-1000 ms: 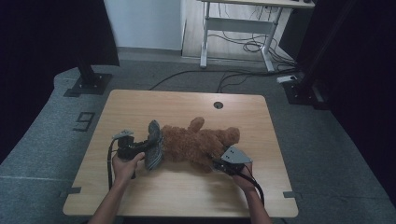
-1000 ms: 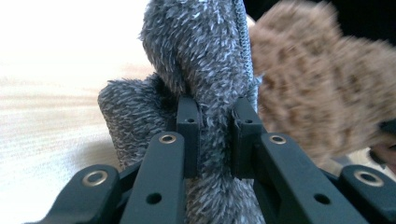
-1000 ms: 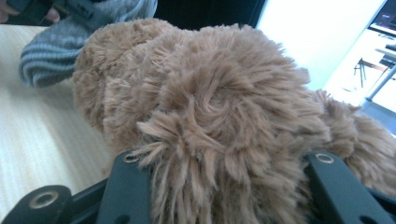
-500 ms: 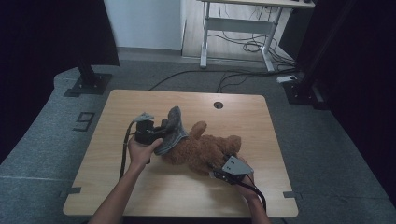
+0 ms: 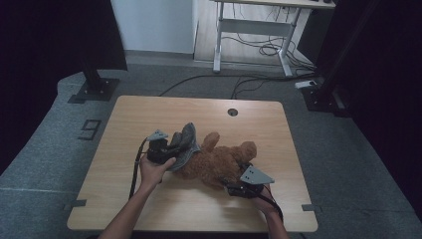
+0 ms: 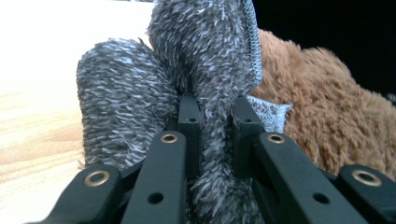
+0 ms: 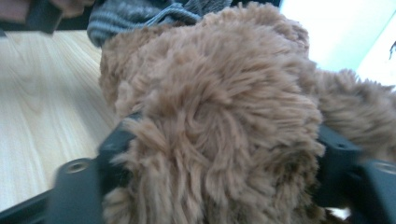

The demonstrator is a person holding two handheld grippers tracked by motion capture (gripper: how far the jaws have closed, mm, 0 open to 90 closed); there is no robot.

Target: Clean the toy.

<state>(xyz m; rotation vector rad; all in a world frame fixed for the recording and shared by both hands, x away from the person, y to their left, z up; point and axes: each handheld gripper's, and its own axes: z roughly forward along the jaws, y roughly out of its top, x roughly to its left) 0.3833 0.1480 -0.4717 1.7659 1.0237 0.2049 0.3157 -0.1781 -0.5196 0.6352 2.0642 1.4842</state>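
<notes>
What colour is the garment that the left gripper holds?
The garment is fuzzy grey flecked with white, clearest in the left gripper view.

Wooden table [image 5: 149, 112], brown teddy bear [image 5: 219, 164] lying on it

My left gripper [image 6: 212, 116] pinches the grey fuzzy cloth [image 6: 205, 56]; the brown plush bear [image 6: 327, 107] lies just right, touching it.
</notes>
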